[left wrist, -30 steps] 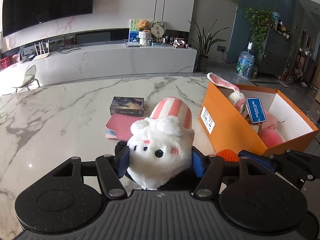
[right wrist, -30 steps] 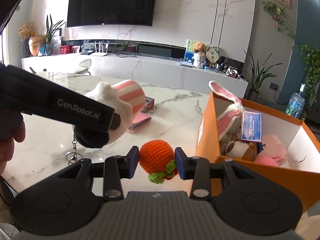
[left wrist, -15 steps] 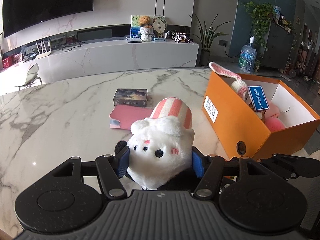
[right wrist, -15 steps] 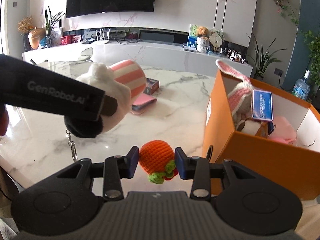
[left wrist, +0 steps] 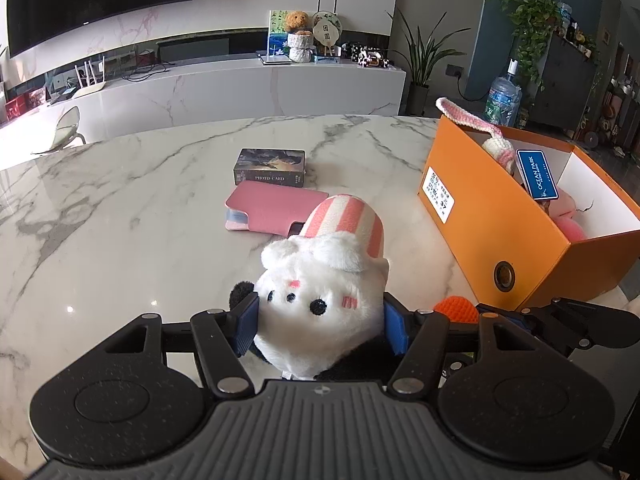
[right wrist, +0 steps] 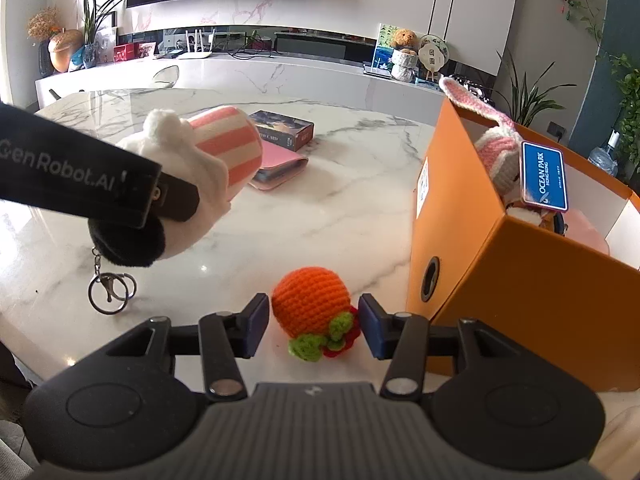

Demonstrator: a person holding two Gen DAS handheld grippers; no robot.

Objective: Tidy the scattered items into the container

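My left gripper (left wrist: 320,328) is shut on a white plush toy (left wrist: 320,280) with a pink-striped hat, held above the marble table; it also shows in the right wrist view (right wrist: 192,176), its key ring (right wrist: 110,294) dangling. My right gripper (right wrist: 312,326) holds an orange crocheted fruit (right wrist: 310,304) between its blue pads, low near the table. The fruit (left wrist: 456,308) shows in the left wrist view too. The orange box (right wrist: 520,272) stands just right of it, holding a pink-eared knitted toy (right wrist: 496,148), a blue card (right wrist: 544,176) and pink items.
A pink wallet (left wrist: 272,210) and a dark photo card box (left wrist: 270,168) lie on the marble table (left wrist: 120,220) beyond the plush. The orange box (left wrist: 500,232) is at the right of the table, near its edge.
Both grippers have risen and pulled back a little with their toys. The box now sits lower and farther in view. The right jaws look slightly wider around the fruit.
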